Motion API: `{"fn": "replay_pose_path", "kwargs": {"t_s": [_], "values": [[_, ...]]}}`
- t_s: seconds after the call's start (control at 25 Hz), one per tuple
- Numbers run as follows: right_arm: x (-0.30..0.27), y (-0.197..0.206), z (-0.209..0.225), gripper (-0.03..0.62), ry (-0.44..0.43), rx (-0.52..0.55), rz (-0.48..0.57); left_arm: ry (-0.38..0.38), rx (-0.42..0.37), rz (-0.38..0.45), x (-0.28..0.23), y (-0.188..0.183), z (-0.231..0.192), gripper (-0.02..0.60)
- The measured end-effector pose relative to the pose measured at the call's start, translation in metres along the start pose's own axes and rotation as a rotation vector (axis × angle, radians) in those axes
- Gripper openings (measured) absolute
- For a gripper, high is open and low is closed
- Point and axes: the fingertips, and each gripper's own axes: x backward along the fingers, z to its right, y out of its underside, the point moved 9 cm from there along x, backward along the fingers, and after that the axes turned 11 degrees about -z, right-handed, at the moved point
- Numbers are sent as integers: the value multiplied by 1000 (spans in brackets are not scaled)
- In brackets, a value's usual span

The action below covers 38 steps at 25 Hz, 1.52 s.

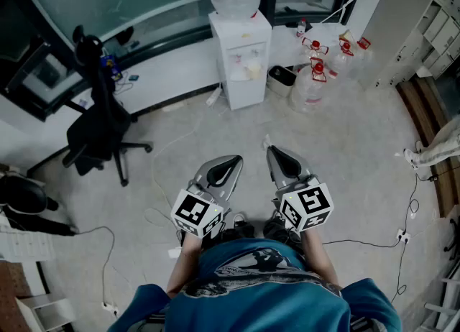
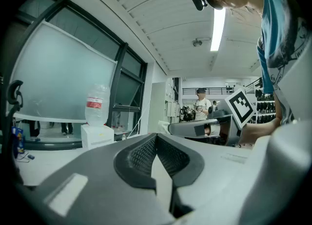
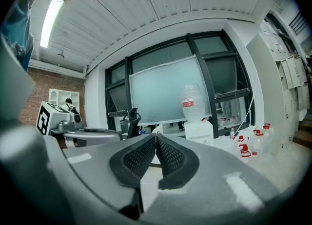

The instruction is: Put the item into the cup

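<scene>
No cup and no item to put in it show in any view. In the head view both grippers are held close to the person's body, above a grey floor, pointing forward. My left gripper (image 1: 233,159) is shut, its tips together with nothing between them; its own view shows the black pads (image 2: 141,157) meeting at the front. My right gripper (image 1: 271,150) is also shut and holds nothing, its ribbed pads (image 3: 169,157) touching at the tip. The right gripper (image 2: 209,127) shows side-on in the left gripper view, and the left gripper (image 3: 92,135) shows in the right gripper view.
A white water dispenser (image 1: 241,57) with a bottle on top stands ahead against the glass wall. A black office chair (image 1: 97,133) is at the left. Several clear jugs with red caps (image 1: 316,83) sit right of the dispenser. Cables (image 1: 154,180) trail over the floor. A person (image 2: 201,104) stands far off.
</scene>
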Motion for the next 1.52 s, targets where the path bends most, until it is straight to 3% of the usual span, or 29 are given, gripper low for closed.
{"fn": "replay_pose_path", "kwargs": {"t_s": [0.36,0.8,1.16,1.52], "values": [[-16,-2,-15,6,5,-14,18,-4,-12,10,18,1,-14,-2],[-17,11,-23,6,11,-73,-17,16,42,-12,23,17,-31,-2],[-61,10,12,6,-36,-129,-53,15,62,-57,-19,16,-63,-2],[-155,-31,99,6,-96,-123,-60,-41,34,-82,-104,-16,-142,-2]]}}
